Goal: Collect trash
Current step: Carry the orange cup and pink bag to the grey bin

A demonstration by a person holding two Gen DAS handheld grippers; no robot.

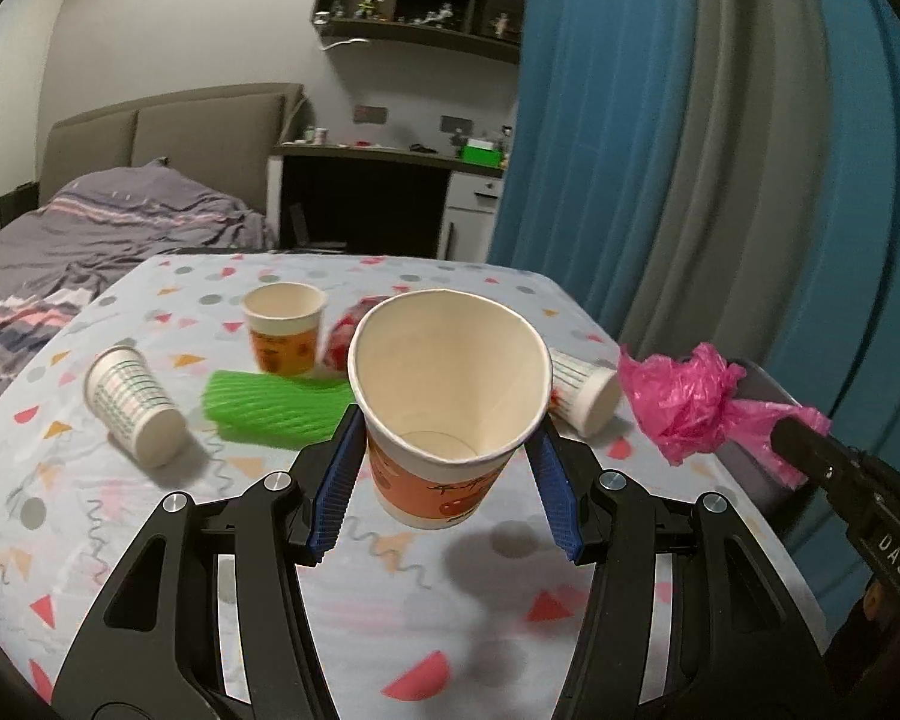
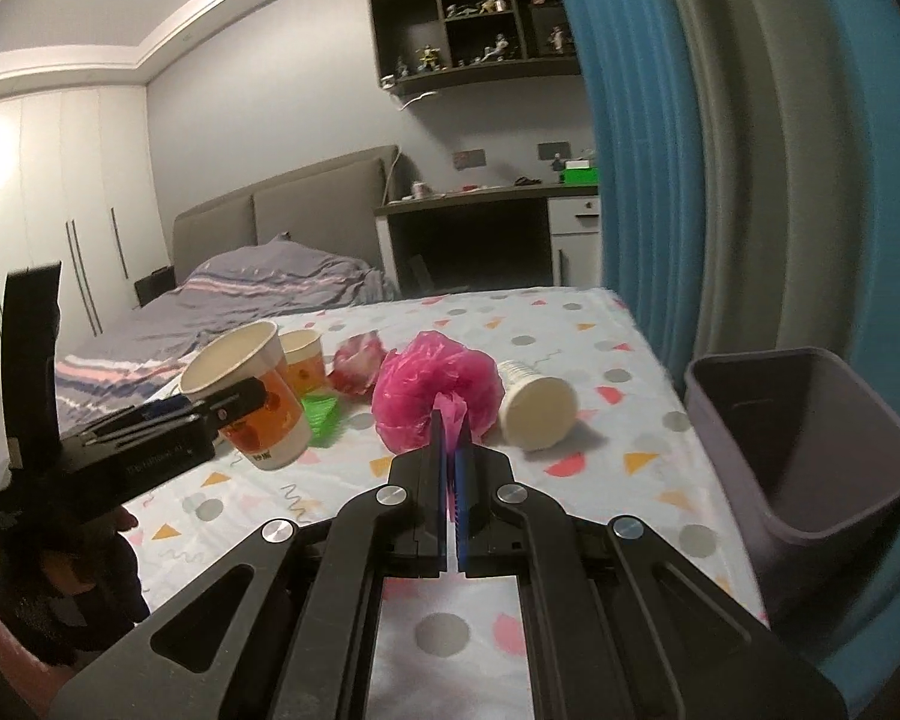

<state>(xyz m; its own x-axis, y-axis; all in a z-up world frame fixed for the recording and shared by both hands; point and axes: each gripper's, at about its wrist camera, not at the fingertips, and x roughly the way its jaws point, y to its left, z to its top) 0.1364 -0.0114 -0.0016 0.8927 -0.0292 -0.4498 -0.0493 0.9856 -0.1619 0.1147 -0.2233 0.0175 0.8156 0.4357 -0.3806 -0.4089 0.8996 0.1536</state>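
In the left wrist view, the left gripper (image 1: 447, 468) sits at the lower centre of the frame, its blue ribbed fingers (image 1: 334, 492) clamped at about half width on the sides of a large orange-and-white paper cup (image 1: 450, 396), which is lifted clear of the desk (image 1: 390, 630), mouth open toward the camera and casting a shadow on the patterned cloth below. Behind it, on the desk, lie a green ribbed foam sleeve (image 1: 270, 408), a smaller upright orange paper cup (image 1: 285, 327), a white paper cup with green print (image 1: 132, 405) tipped over at centre left, and another white printed cup (image 1: 582, 393) on its side just right of the held cup. In the right wrist view, the right gripper (image 2: 450, 450) at the lower centre has its fingers pressed fully together on a tail of a crumpled bright pink plastic bag (image 2: 435, 393), which bulges just beyond the tips. A red-and-white crumpled wrapper (image 2: 357, 363) lies behind the bag. An empty grey-purple rectangular plastic bin (image 2: 810, 450) stands at the right edge, beside the desk, well apart from the bag.
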